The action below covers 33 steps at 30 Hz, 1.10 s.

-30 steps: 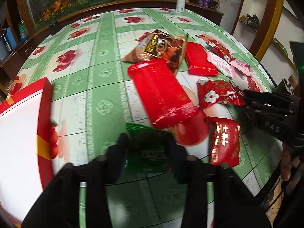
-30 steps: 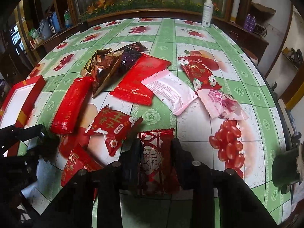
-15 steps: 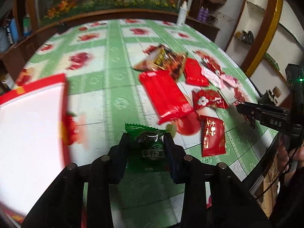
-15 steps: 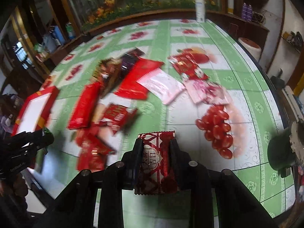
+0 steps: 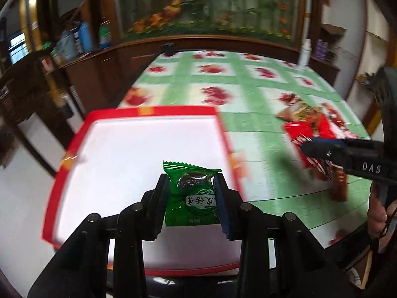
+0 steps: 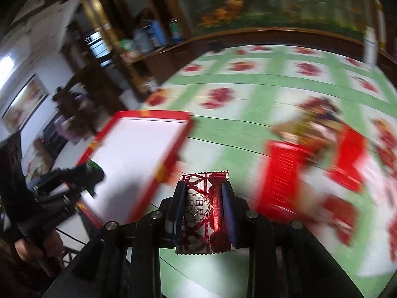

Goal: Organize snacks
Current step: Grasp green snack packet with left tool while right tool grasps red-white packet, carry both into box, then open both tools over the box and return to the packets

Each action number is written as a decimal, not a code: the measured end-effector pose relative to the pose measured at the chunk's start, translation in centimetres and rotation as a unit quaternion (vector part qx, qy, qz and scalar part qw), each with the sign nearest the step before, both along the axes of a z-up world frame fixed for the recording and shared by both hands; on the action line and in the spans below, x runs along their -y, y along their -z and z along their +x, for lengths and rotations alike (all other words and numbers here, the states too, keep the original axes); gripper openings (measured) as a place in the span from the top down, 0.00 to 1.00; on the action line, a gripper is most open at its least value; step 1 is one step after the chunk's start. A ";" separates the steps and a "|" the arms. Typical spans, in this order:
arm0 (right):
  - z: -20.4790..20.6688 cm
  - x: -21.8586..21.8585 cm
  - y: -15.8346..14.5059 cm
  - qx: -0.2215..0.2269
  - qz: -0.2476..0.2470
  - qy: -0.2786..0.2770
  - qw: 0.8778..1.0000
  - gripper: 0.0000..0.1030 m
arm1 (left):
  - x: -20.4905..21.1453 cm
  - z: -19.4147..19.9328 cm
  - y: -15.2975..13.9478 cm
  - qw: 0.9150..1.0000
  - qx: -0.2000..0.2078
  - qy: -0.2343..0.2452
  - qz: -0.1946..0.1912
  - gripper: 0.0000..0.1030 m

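1. The right gripper (image 6: 203, 198) clamps a red-and-white patterned candy packet (image 6: 202, 213).
2. Beyond it lies a red-rimmed white tray (image 6: 139, 116).
3. Blurred red snack packets (image 6: 282, 173) lie right of it on the green tablecloth (image 6: 235, 129).

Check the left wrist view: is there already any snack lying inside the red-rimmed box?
No, the white floor of the red-rimmed box looks bare; the green snack packet is clamped in the left gripper above it.

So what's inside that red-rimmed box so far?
Nothing shows on the red-rimmed box's white floor. The green snack packet hangs above it, clamped in the left gripper. The gripper and packet hide the near part of the floor, so that part cannot be checked.
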State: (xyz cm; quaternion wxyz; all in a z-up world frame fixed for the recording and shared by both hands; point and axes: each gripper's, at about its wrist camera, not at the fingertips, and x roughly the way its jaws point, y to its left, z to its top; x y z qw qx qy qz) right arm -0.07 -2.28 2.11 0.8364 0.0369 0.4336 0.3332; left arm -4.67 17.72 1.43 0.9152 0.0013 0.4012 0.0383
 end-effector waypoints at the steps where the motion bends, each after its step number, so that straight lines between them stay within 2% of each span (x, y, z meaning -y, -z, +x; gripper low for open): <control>1: 0.3 -1.8 -0.1 -0.003 0.009 -0.017 1.000 0.72 | -0.7 0.0 0.3 1.000 -0.004 -0.006 0.000 0.67; 7: 1.0 -9.6 0.1 -0.005 0.026 -0.067 0.997 0.71 | -3.3 -0.1 1.5 0.999 -0.014 -0.031 0.000 0.65; 8: 1.0 -10.2 0.1 -0.009 0.032 -0.074 0.997 0.68 | -3.5 -0.1 1.5 0.999 -0.014 -0.034 0.002 0.62; 10: 1.1 -11.0 0.0 -0.018 0.048 -0.089 0.995 0.67 | -3.8 -0.4 1.4 0.999 -0.007 -0.042 0.003 0.48; 12: 0.8 -11.0 -0.4 -0.005 0.064 -0.084 0.994 0.65 | -4.3 -0.7 1.1 0.999 -0.001 -0.046 0.005 0.37; 14: 0.7 -10.4 -0.7 0.009 0.067 -0.075 0.995 0.65 | -4.2 -1.0 0.9 0.999 0.006 -0.047 0.006 0.36; 18: 1.4 -7.5 -0.4 0.008 0.076 -0.040 0.996 0.62 | -3.3 -0.8 1.0 1.000 0.003 -0.027 -0.004 0.36; 23: 1.5 -1.9 0.7 0.019 0.063 0.017 0.998 0.57 | 0.3 -0.4 1.3 1.000 -0.010 0.020 -0.008 0.36; 26: 1.2 2.8 1.2 0.027 0.049 0.063 0.996 0.50 | 2.8 -0.2 1.3 0.999 -0.018 0.051 -0.006 0.32; 27: 1.2 4.4 1.3 0.029 0.044 0.080 0.995 0.49 | 3.5 -0.1 1.2 0.998 -0.019 0.059 -0.005 0.25; 28: 1.1 6.3 1.4 0.030 0.039 0.098 0.994 0.48 | 4.6 0.0 1.2 0.997 -0.020 0.073 -0.004 0.22; 33: 0.0 14.4 1.5 0.040 0.014 0.171 0.984 0.35 | 9.4 0.5 1.1 0.990 -0.034 0.139 -0.009 0.22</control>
